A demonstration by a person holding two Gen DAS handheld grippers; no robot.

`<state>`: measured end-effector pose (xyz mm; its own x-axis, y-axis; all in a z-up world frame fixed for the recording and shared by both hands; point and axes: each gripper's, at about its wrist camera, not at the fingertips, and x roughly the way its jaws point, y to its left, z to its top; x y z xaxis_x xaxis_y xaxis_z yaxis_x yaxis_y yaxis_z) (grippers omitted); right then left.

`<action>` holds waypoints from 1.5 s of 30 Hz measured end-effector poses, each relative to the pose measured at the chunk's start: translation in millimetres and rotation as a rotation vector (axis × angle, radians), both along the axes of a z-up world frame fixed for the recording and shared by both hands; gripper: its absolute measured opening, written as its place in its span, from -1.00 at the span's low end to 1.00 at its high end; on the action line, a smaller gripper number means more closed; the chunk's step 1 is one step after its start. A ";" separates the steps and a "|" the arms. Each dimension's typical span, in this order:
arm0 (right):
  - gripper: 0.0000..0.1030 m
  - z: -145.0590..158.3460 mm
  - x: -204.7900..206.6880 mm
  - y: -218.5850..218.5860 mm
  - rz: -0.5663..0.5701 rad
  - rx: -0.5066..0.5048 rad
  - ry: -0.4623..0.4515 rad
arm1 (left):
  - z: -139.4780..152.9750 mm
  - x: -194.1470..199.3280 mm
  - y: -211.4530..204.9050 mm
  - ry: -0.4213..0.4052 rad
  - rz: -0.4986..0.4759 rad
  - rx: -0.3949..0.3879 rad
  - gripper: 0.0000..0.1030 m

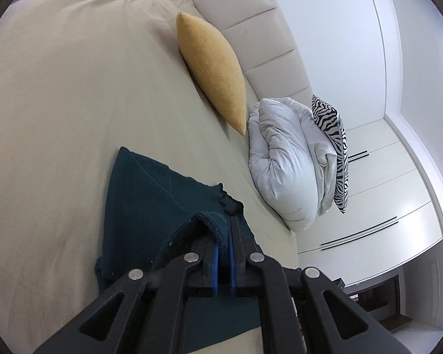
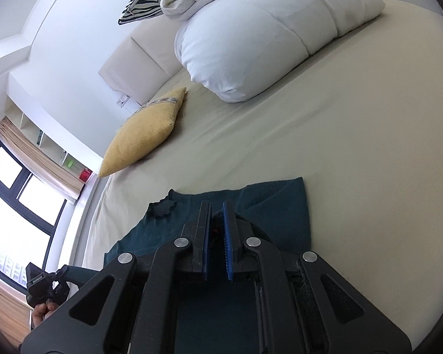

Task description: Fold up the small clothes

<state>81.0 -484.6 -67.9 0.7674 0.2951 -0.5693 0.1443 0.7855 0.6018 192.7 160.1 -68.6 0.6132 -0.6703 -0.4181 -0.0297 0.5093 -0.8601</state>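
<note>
A dark teal knit garment (image 1: 144, 194) lies spread on the beige bed sheet (image 1: 59, 103). My left gripper (image 1: 224, 230) is shut on a raised, ribbed edge of it, and the fabric folds over the left finger. In the right wrist view the same garment (image 2: 268, 206) stretches out under my right gripper (image 2: 216, 215), which is shut on a bunched bit of its dark fabric between the blue pads. A scalloped trim (image 2: 162, 206) of the garment shows to the left of the fingers. The left gripper's body (image 2: 41, 283) and the hand that holds it appear at the lower left.
A yellow cushion (image 1: 212, 70) leans on the padded headboard (image 1: 251, 29). Beside it lie a bundled white duvet (image 1: 283, 162) and a zebra-print cushion (image 1: 333, 147). White wardrobe doors (image 1: 378, 206) stand past the bed's edge. A window (image 2: 11, 200) is at the left.
</note>
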 end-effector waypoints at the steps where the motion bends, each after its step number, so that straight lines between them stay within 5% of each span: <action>1: -0.87 -3.3 6.1 -1.0 -0.005 0.002 0.003 | -2.7 5.4 -0.8 0.004 -0.001 0.004 -0.88; 16: -0.91 -38.7 64.5 -23.3 -0.110 0.024 0.017 | -27.8 72.4 -22.4 0.038 -0.010 0.057 -0.88; 18: -0.91 -33.9 70.3 -10.8 -0.057 -0.064 0.018 | -36.6 82.3 -27.3 0.065 -0.021 0.074 -0.88; 21: -0.76 -33.6 79.6 18.9 0.012 -0.341 0.079 | -48.5 84.8 -30.6 0.091 -0.027 0.096 -0.87; 23: -0.30 -44.1 85.4 30.3 0.071 -0.430 0.124 | -55.4 81.1 -27.3 0.115 -0.017 0.097 -0.70; 24: -0.15 -48.7 86.6 31.9 0.090 -0.432 0.136 | -57.1 78.6 -25.0 0.122 -0.012 0.094 -0.45; 25: -0.07 -53.4 87.1 33.6 0.111 -0.420 0.142 | -56.2 74.6 -22.6 0.118 -0.005 0.092 -0.22; 29: -0.07 -67.1 96.0 40.3 0.145 -0.429 0.183 | -46.0 63.4 -19.0 0.076 -0.005 0.118 -0.02; 32: -0.21 -77.3 103.0 48.3 0.169 -0.470 0.218 | -44.7 58.7 -22.4 0.062 -0.021 0.145 -0.02; 37: -0.87 -76.5 100.8 54.7 0.152 -0.534 0.207 | -56.2 52.3 -32.3 0.070 -0.039 0.206 -0.02; 45: -0.92 -26.6 82.4 61.6 0.065 -0.647 0.045 | -60.5 47.9 -41.2 0.048 -0.034 0.278 -0.03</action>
